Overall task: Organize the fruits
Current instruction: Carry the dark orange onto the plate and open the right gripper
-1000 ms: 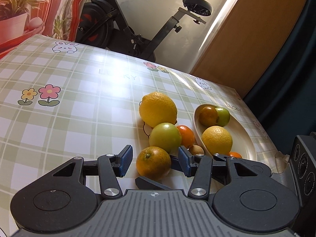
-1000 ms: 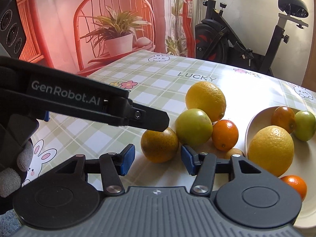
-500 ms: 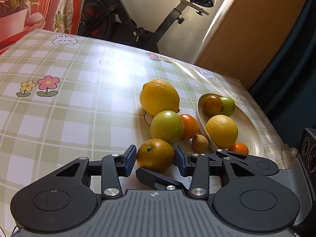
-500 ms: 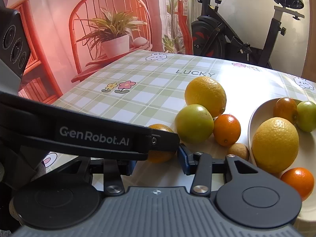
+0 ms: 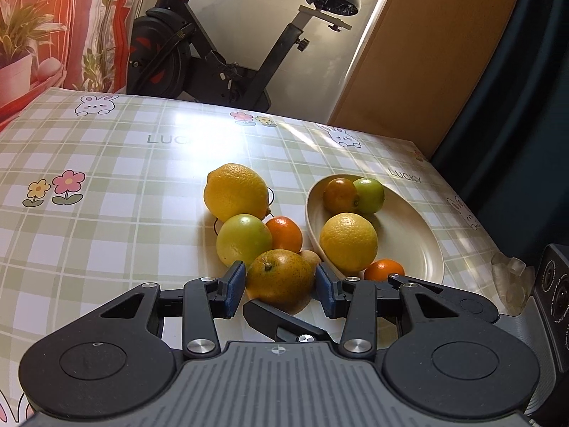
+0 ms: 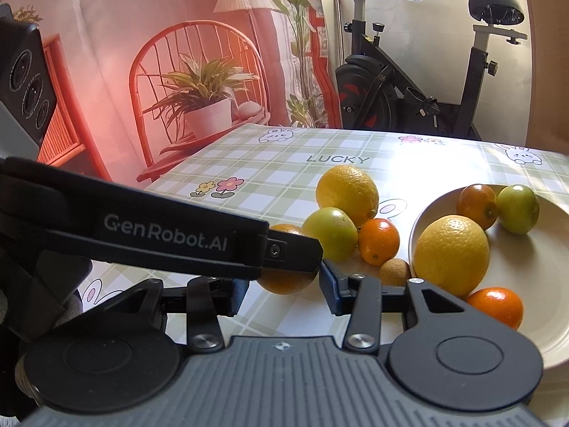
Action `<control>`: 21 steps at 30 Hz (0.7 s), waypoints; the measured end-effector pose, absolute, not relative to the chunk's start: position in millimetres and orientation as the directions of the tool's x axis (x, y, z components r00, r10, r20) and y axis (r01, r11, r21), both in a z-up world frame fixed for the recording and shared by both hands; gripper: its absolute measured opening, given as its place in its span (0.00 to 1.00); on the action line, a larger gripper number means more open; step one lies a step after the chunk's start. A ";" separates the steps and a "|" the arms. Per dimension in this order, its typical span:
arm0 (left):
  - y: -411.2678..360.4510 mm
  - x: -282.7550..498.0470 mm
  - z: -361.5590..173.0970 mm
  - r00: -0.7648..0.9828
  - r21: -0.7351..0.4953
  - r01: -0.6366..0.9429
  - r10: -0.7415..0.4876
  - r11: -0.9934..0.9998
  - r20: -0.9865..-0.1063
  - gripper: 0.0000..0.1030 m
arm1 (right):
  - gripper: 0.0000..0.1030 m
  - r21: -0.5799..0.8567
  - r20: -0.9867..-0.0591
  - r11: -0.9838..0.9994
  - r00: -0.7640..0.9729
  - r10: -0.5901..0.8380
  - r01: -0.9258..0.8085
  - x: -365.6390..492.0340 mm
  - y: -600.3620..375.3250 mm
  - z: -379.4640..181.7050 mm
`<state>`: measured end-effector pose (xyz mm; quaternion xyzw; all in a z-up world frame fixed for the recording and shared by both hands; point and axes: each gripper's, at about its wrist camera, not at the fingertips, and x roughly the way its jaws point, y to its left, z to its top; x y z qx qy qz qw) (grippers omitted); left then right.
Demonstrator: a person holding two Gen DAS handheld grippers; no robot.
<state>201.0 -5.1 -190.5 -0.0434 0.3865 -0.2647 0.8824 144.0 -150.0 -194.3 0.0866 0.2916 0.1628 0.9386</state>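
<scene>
The surface [image 5: 106, 231] wears a green check cloth. The plate [image 5: 409, 235] sits toward its right edge, holding five fruits. Four more lie loose in a cluster just left of the plate's rim.

The left claw [image 5: 281, 286] is clamped on a speckled orange [image 5: 281, 274], one blue pad against each flank. The plate lies up and to the right of this claw, close by, and the coming move turns on that short carry over the rim. The orange is near round with its stem dimple facing up, so it has no long axis to mind.

The right claw [image 6: 284, 290] frames the same orange from the other side. A left-claw finger hides its left pad, so I cannot tell whether it presses or merely stands beside the fruit. The left hand looks the better placed.

"LUCKY" is printed on the cloth twice, toward the far edge and near the plate. "GenRobot.AI" runs along the left claw's finger in the right view.
</scene>
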 end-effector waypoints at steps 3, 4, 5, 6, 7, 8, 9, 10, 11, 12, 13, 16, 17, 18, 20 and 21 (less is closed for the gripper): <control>-18.2 196.1 -186.2 0.559 -0.260 0.451 -0.498 0.854 -0.663 0.44 | 0.45 0.272 -0.503 0.932 0.791 0.348 -0.238 136.1 -160.2 -191.2; -22.8 195.0 -185.4 0.558 -0.254 0.456 -0.497 0.853 -0.665 0.44 | 0.45 0.277 -0.498 0.933 0.796 0.345 -0.231 133.2 -163.7 -190.2; -26.5 193.4 -185.2 0.555 -0.250 0.462 -0.497 0.851 -0.667 0.44 | 0.45 0.282 -0.494 0.933 0.800 0.341 -0.224 130.5 -166.9 -189.5; -30.7 193.4 -184.9 0.551 -0.247 0.467 -0.498 0.849 -0.670 0.44 | 0.45 0.286 -0.492 0.933 0.803 0.338 -0.217 128.5 -169.8 -189.0; -36.2 192.7 -184.1 0.547 -0.243 0.473 -0.498 0.847 -0.673 0.44 | 0.45 0.291 -0.490 0.934 0.806 0.333 -0.209 126.3 -173.5 -188.6; -41.2 192.2 -184.0 0.542 -0.239 0.479 -0.499 0.845 -0.676 0.44 | 0.45 0.296 -0.489 0.934 0.808 0.328 -0.200 123.7 -177.7 -188.7; -46.2 191.1 -183.9 0.538 -0.234 0.485 -0.499 0.842 -0.680 0.44 | 0.45 0.301 -0.488 0.934 0.810 0.325 -0.193 121.9 -181.3 -189.1; -50.6 190.7 -184.2 0.534 -0.228 0.492 -0.498 0.840 -0.683 0.44 | 0.45 0.309 -0.487 0.933 0.813 0.320 -0.182 119.5 -186.8 -189.6; -57.2 190.9 -185.4 0.531 -0.222 0.499 -0.497 0.838 -0.686 0.44 | 0.45 0.316 -0.486 0.933 0.815 0.315 -0.172 117.4 -191.2 -190.4; -61.4 191.4 -186.0 0.528 -0.218 0.504 -0.498 0.836 -0.688 0.44 | 0.45 0.323 -0.485 0.932 0.817 0.311 -0.163 115.9 -195.7 -191.3; -66.3 192.5 -186.8 0.524 -0.216 0.508 -0.498 0.834 -0.691 0.44 | 0.45 0.329 -0.486 0.932 0.819 0.307 -0.154 115.1 -199.1 -192.2; -79.0 195.9 -188.4 0.516 -0.214 0.514 -0.499 0.830 -0.697 0.44 | 0.45 0.365 -0.482 0.923 0.824 0.297 -0.119 115.0 -213.3 -196.2; -83.7 197.4 -188.7 0.513 -0.211 0.517 -0.497 0.830 -0.700 0.44 | 0.45 0.379 -0.480 0.919 0.826 0.294 -0.107 115.4 -218.9 -197.5; -86.8 198.1 -189.0 0.512 -0.207 0.519 -0.495 0.830 -0.702 0.44 | 0.45 0.388 -0.479 0.916 0.828 0.290 -0.097 115.7 -223.4 -198.4; -90.2 199.4 -188.5 0.514 -0.198 0.524 -0.493 0.828 -0.702 0.44 | 0.45 0.402 -0.478 0.912 0.832 0.283 -0.080 116.3 -230.9 -200.3; -92.9 200.5 -189.2 0.514 -0.194 0.526 -0.491 0.828 -0.703 0.44 | 0.45 0.407 -0.477 0.910 0.833 0.280 -0.073 117.4 -233.7 -200.9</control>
